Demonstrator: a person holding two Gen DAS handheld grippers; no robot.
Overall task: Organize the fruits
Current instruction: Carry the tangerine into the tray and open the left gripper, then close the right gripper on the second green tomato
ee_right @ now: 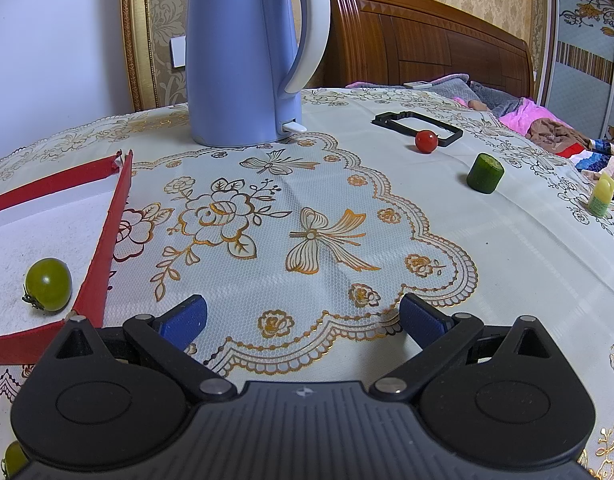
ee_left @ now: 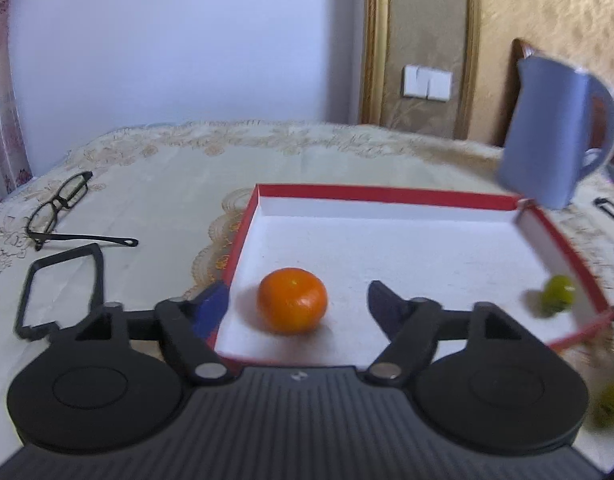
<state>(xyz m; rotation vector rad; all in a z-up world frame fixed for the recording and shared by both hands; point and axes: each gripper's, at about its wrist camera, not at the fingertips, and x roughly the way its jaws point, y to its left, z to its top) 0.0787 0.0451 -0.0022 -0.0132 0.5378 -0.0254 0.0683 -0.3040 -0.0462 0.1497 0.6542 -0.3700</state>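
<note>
Showing only leftward: orange (ee_left: 292,301), glasses (ee_left: 59,208)

Left wrist view is smeared: kettle (ee_left: 555,132) and a green tomato (ee_left: 557,300) right of the fingers blur. Another green fruit (ee_right: 15,458), behind the right gripper's left finger, is cut by its body. Tray (ee_right: 103,240) runs off frame left.
</note>
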